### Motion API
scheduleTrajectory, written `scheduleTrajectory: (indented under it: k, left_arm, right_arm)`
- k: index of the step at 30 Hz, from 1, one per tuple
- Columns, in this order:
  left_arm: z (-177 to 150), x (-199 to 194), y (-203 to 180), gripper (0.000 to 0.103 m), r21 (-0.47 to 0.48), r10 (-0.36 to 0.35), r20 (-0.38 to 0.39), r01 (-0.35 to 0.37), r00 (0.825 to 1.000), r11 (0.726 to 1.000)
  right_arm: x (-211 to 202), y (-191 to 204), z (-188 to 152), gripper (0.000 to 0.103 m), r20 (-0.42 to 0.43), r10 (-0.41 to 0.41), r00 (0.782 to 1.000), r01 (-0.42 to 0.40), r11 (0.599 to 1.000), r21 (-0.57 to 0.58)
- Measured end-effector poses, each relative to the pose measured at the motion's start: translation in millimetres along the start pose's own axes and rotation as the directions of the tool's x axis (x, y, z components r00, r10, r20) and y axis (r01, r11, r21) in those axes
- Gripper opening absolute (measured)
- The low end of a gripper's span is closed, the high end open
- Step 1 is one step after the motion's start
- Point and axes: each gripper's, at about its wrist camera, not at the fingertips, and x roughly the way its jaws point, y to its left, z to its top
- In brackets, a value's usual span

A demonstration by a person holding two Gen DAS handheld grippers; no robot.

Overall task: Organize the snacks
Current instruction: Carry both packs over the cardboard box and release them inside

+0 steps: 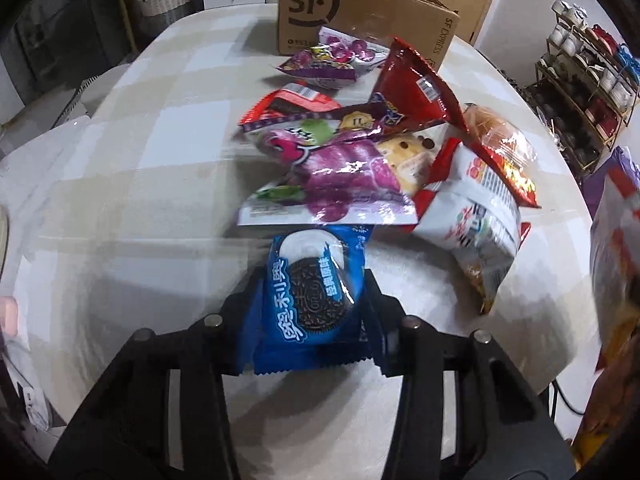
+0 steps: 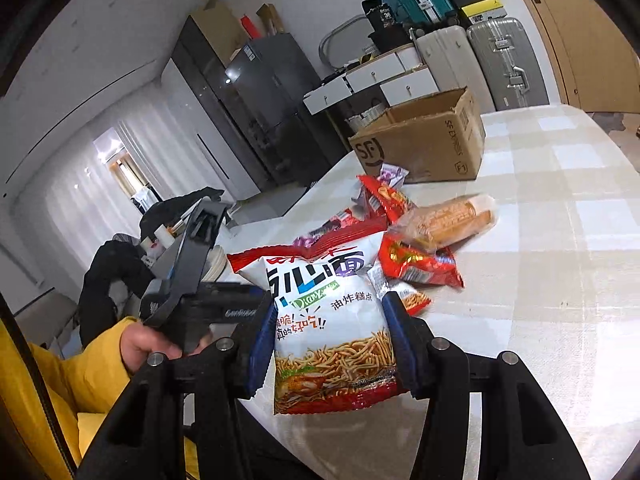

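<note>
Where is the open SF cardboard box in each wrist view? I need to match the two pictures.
Left wrist view: the SF cardboard box stands at top centre, at the far end of the table, behind the snack pile.
Right wrist view: the same box sits upper right of centre, beyond the snacks, flaps open.
Shared landmark: the red snack bag propped up just in front of the box.

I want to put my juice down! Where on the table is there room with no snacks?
The checked tablecloth lies bare left of the snack pile, from the SF cardboard box toward the Oreo packet. It also shows bare right of the clear-wrapped pastry, beside the box. The middle is crowded with overlapping packets.
</note>
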Motion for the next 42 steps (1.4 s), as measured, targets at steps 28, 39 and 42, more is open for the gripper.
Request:
scheduleTrajectory:
  k: [28, 39, 42]
  left_arm:
    - [214, -94, 18, 0.042, 0.097, -0.213, 0.231, 0.196, 0.949, 0.976]
    - [338, -12, -14, 0.042, 0.079, -0.238, 0.097, 0.231, 0.966, 0.970]
    - [363, 21, -25, 0.042, 0.079, -0.217, 0.066, 0.212, 0.974, 0.974]
  right_arm:
    - [33, 10, 234, 0.052, 0.128, -0.061, 0.990, 0.066, 0.997, -0.032]
    - [120, -52, 301, 0.052, 0.030, -0.132, 0.991, 0.130, 0.990, 0.061]
    - [145, -67, 302, 0.052, -0.007, -0.158, 0.987, 0.158, 0.985, 0.065]
